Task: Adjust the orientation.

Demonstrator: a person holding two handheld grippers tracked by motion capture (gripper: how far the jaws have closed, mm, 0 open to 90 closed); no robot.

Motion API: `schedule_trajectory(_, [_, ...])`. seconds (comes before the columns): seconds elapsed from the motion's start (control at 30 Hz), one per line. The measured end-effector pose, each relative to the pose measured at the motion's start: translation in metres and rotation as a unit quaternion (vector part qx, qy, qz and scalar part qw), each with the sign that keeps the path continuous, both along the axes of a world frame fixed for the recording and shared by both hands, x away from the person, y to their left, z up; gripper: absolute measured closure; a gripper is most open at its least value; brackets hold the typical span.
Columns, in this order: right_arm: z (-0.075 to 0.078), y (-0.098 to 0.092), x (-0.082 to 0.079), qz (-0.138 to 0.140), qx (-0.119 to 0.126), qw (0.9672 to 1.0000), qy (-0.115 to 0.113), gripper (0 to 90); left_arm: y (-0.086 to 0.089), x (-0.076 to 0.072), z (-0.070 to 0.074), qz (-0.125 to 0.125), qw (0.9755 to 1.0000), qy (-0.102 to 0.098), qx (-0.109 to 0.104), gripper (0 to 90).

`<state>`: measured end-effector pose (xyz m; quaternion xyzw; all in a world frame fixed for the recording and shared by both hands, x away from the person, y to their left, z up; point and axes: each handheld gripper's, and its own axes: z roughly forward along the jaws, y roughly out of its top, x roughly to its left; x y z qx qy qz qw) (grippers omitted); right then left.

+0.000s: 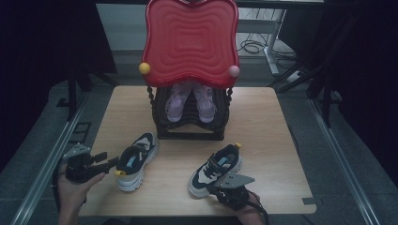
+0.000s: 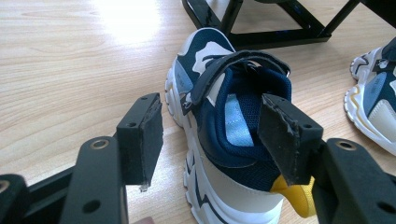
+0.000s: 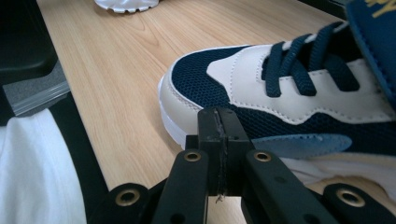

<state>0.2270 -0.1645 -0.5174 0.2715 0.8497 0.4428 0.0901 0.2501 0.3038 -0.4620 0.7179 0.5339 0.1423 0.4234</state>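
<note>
Closest to the high camera, at the bottom edge, two hands each hold one tool over the near side of the wooden worktop (image 1: 263, 122), the largest thing in the scene, pale and rounded at the corners. Behind its middle stands one black rack (image 1: 190, 126) topped by one red wavy panel (image 1: 190, 40), with one yellow ball (image 1: 144, 68) and one pink ball (image 1: 233, 71) at the panel's lower corners; one pair of small pink shoes (image 1: 190, 103) sits inside the rack. Two navy-and-white sneakers lie on the worktop, well apart. The left sneaker (image 1: 137, 160) lies toe away from the person, and the left tool (image 1: 115, 163) stands open with the sneaker's heel between its jaws, one pad inside the collar, one outside, not pressing. The right sneaker (image 1: 216, 169) lies angled, and the right tool (image 3: 218, 140) is closed with nothing between its pads, its tip just beside the sneaker's toe. Grey floor, metal rails and dark curtains surround the worktop.
</note>
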Motion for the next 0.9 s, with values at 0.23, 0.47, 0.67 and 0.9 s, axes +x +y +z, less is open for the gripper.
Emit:
schedule_trajectory(0.23, [-0.001,0.014,0.008,-0.001,0.002,1.0000,-0.005,89.3,-0.002,0.001,-0.001,-0.002,1.0000,0.002,0.001,40.1])
schedule_trajectory(0.47, [-0.001,0.025,0.014,-0.006,0.004,0.9999,-0.009,89.3,-0.002,0.001,-0.001,-0.002,1.0000,0.003,0.001,40.1])
schedule_trajectory(0.67, [-0.001,0.036,0.020,-0.013,0.001,0.9998,-0.014,89.3,0.000,0.001,-0.001,0.000,1.0000,0.001,0.000,40.1])
schedule_trajectory(0.9, [-0.002,0.043,0.024,-0.022,0.005,0.9996,-0.015,89.3,0.000,0.000,-0.001,0.001,1.0000,0.001,0.000,40.1])
